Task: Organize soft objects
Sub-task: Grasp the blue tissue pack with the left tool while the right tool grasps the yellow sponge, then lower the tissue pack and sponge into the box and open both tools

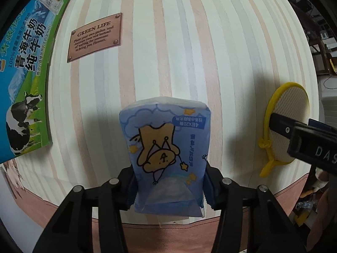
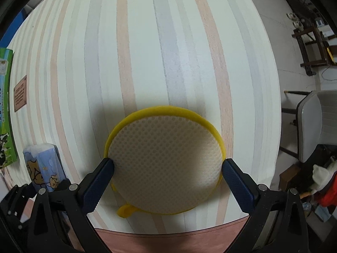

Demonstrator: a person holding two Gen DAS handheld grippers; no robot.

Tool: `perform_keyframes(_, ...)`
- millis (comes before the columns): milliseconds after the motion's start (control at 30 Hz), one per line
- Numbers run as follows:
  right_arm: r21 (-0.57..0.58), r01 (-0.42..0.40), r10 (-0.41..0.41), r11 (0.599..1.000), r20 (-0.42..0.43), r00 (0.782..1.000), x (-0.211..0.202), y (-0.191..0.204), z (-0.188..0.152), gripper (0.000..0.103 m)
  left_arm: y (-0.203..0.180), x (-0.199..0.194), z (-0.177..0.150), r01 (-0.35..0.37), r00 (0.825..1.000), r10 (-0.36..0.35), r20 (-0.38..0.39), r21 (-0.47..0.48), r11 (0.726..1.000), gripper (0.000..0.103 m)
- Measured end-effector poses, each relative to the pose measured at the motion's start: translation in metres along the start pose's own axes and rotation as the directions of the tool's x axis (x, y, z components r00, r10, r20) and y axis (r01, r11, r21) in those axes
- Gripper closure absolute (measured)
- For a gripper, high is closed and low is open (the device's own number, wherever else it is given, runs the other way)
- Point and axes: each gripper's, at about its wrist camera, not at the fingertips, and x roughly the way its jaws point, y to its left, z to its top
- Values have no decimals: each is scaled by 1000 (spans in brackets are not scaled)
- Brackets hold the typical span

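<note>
A blue tissue pack (image 1: 166, 139) printed with a cartoon bear stands upright on the striped tablecloth (image 1: 189, 42). My left gripper (image 1: 169, 175) is shut on it, with a dark pad pressed against each side. To its right lies a round cream mesh pad with a yellow rim and loop (image 1: 288, 124). In the right wrist view this round pad (image 2: 164, 164) lies flat between the fingers of my right gripper (image 2: 168, 165), whose blue pads (image 2: 105, 175) touch its rim on both sides. The tissue pack (image 2: 45, 164) shows at the lower left there.
A green and blue milk carton box (image 1: 23, 73) lies at the table's left side, with a brown "GREEN LIFE" label (image 1: 95, 38) beside it. The tablecloth's pink border runs along the near edge (image 2: 168, 240). A grey chair (image 2: 318, 124) and floor clutter stand off to the right.
</note>
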Motion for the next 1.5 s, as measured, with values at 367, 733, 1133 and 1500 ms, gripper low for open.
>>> perform_keyframes(367, 12, -28, 28, 1000, 57, 998, -24, 7, -8, 70, 12, -11, 3, 15, 1000, -15, 0, -6, 1000, 61)
perform_keyframes(733, 4, -180, 177, 984, 143, 974, -81, 25, -38, 72, 43, -47, 4, 88, 995, -89, 47, 20, 996, 68)
perform_keyframes(1133, -139, -378, 401, 915, 235, 885, -180, 107, -50, 72, 163, -186, -6, 139, 956, -134, 262, 0, 990, 68)
perform_keyframes(1500, -272, -471, 525, 839, 176, 833, -209, 281, -53, 72, 320, -203, -5, 144, 956, -96, 277, -159, 977, 68)
